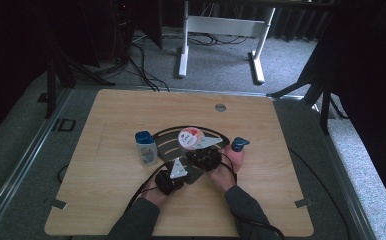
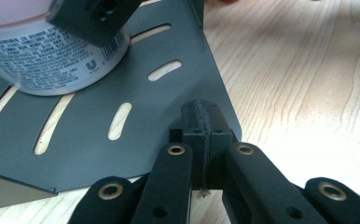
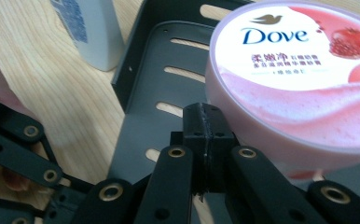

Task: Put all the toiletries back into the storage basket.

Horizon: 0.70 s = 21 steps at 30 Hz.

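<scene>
A dark slotted tray [image 1: 165,141] lies in the middle of the wooden table. A pink-lidded Dove jar [image 1: 190,137] stands on it. My left gripper [image 1: 183,170] is shut with nothing between its jaws, its tips [image 2: 205,122] just over the tray's near corner [image 2: 122,140], with the jar's printed wall [image 2: 52,60] beyond. My right gripper [image 1: 196,150] is also shut and empty. Its tips [image 3: 205,126] sit over the tray floor [image 3: 145,116], right beside the jar [image 3: 299,79]; whether they touch it I cannot tell.
A white bottle with a blue cap [image 1: 146,148] stands upright just left of the tray, and it shows as a white bottle [image 3: 92,28] in the right gripper view. A small blue object [image 1: 240,144] sits by the right hand. Black cables [image 1: 141,192] trail toward the front edge.
</scene>
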Each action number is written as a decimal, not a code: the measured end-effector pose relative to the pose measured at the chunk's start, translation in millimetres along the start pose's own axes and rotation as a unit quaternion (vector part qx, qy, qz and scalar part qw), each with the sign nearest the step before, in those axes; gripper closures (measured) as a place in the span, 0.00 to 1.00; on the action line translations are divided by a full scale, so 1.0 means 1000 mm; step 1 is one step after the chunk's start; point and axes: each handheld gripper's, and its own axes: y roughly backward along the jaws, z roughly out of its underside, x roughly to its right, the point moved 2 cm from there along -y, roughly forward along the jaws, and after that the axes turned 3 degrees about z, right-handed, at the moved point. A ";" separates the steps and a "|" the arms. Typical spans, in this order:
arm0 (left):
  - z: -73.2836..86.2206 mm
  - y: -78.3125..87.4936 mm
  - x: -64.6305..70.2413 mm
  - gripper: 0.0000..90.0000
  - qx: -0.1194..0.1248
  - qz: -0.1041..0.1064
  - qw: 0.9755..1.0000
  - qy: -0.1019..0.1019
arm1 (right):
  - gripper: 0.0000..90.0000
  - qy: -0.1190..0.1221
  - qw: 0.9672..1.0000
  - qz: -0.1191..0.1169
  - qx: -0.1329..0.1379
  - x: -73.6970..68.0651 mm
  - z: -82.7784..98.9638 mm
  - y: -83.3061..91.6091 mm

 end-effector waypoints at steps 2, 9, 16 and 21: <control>0.000 0.000 0.000 1.00 0.000 0.000 1.000 0.000 | 1.00 -0.005 1.000 0.006 -0.003 0.002 0.005 0.003; 0.000 0.000 0.000 1.00 0.000 0.000 1.000 0.001 | 1.00 -0.013 1.000 0.020 -0.004 0.009 0.004 0.002; 0.000 0.000 0.000 1.00 0.000 0.000 1.000 0.001 | 1.00 -0.016 0.999 0.043 -0.013 0.013 0.004 0.002; 0.000 0.000 0.000 1.00 0.000 0.001 1.000 0.001 | 1.00 -0.029 0.998 0.056 -0.006 0.015 0.007 0.003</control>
